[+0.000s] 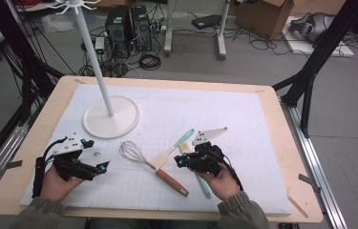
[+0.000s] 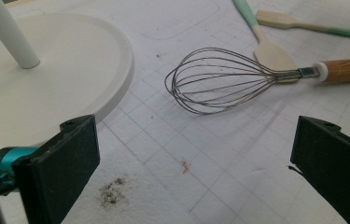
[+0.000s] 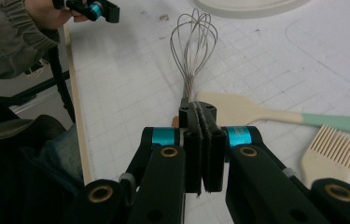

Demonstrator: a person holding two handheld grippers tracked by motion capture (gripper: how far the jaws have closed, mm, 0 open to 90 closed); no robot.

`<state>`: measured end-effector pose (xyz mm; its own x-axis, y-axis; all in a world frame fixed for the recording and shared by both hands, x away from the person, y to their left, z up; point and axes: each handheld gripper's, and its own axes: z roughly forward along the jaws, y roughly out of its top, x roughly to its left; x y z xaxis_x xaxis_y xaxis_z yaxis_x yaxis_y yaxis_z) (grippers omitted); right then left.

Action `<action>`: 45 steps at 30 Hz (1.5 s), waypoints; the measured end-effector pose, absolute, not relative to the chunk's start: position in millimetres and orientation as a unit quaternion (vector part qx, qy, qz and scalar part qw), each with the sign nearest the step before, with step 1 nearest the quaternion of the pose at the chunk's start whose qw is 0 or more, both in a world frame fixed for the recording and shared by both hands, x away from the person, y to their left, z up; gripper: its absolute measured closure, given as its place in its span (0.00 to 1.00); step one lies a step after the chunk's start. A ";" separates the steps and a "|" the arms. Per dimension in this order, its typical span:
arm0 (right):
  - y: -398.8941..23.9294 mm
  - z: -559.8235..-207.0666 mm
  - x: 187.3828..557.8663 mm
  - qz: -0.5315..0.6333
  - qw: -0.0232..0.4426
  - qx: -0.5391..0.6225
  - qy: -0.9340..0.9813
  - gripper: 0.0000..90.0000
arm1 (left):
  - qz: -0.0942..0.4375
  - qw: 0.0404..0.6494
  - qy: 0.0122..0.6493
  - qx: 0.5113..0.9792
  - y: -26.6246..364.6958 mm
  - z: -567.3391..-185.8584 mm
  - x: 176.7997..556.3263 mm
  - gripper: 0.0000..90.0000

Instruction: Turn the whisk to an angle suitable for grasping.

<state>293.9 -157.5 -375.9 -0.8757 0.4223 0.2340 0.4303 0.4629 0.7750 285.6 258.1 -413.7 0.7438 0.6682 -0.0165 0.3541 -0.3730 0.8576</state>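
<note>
**Right gripper (image 3: 202,112) closed and lined up on the whisk (image 1: 152,167); left gripper (image 1: 101,167) open, waiting near the left edge.**

I see my right jaws pressed flat together with nothing between them, their tips just over the whisk's handle end, where the wires meet the wooden grip. The whisk lies mid-table, wire head far-left, handle near-right, its neck resting on the spatula (image 1: 173,149); a brush (image 3: 332,148) lies just right of it. My left jaws stand wide apart, facing the wire head beside the stand base (image 1: 111,117). To pick up cleanly I judge I must first open the right jaws, straddle the wooden handle clear of the spatula, then close.
</note>
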 end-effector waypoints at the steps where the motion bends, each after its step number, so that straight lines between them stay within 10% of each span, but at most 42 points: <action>1: -158.3 -377.2 291.9 -0.454 0.005 -0.249 -0.855 0.99 | 0.170 0.462 0.315 0.812 258.2 -413.4 285.3 0.02; 45: -145.5 -437.7 232.9 -0.362 -0.011 -0.223 -0.905 0.99 | 0.173 0.460 0.307 0.815 251.7 -412.2 288.2 0.02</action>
<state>232.9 -145.5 -437.7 -0.9007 0.4110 0.1409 0.3950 0.6392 0.6598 288.2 251.7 -412.2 0.7523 0.6589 -0.0008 0.3406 -0.3879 0.8565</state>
